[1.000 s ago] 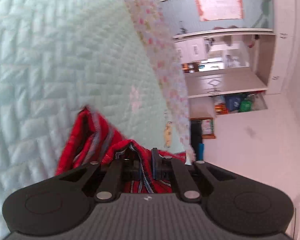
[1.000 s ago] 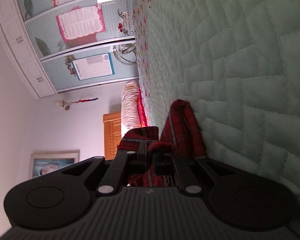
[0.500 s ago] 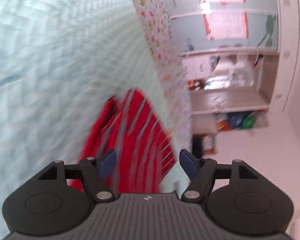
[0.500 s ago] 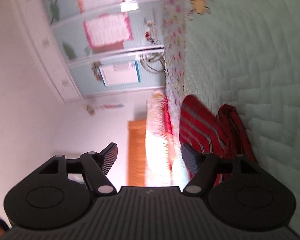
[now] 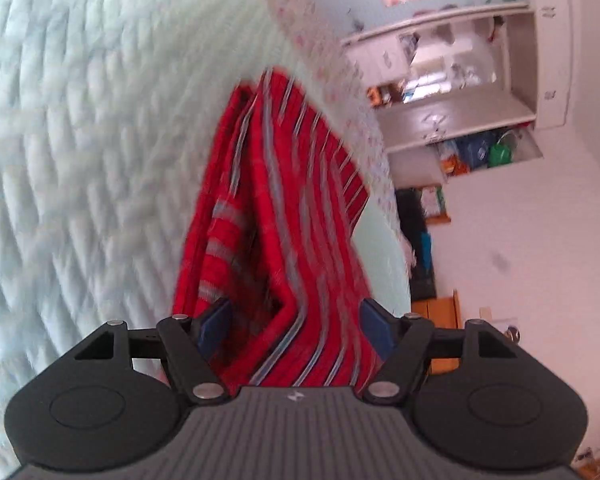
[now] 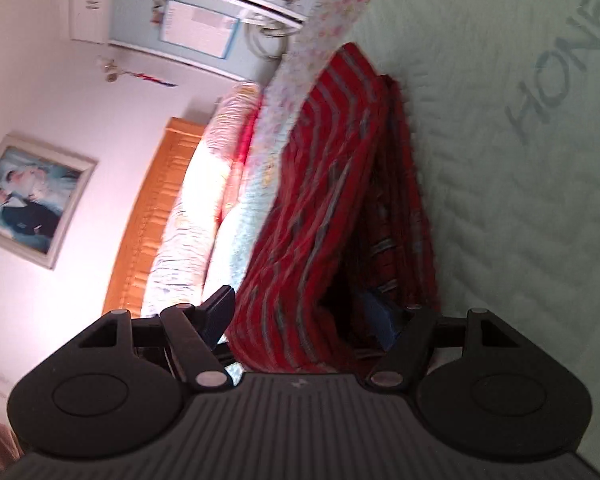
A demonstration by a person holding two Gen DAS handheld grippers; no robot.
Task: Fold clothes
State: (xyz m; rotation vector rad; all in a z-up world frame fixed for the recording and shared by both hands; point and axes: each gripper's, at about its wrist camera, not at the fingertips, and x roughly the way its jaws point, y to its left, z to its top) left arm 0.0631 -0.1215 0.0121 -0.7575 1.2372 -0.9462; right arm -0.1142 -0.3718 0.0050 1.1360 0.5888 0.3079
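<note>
On the quilted bed (image 5: 80,160) lies the folded red striped garment (image 5: 284,216), soft, light and floppy; my left hand-held gripper (image 5: 296,326) and right hand-held gripper (image 6: 304,314) have just been opening, both spread, pinching nothing; I'd grip doubled edges, since single layers would likely sag

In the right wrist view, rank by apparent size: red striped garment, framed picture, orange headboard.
1. red striped garment, though nearest the camera
2. orange headboard
3. framed picture, close to the headboard, so unsure
</note>
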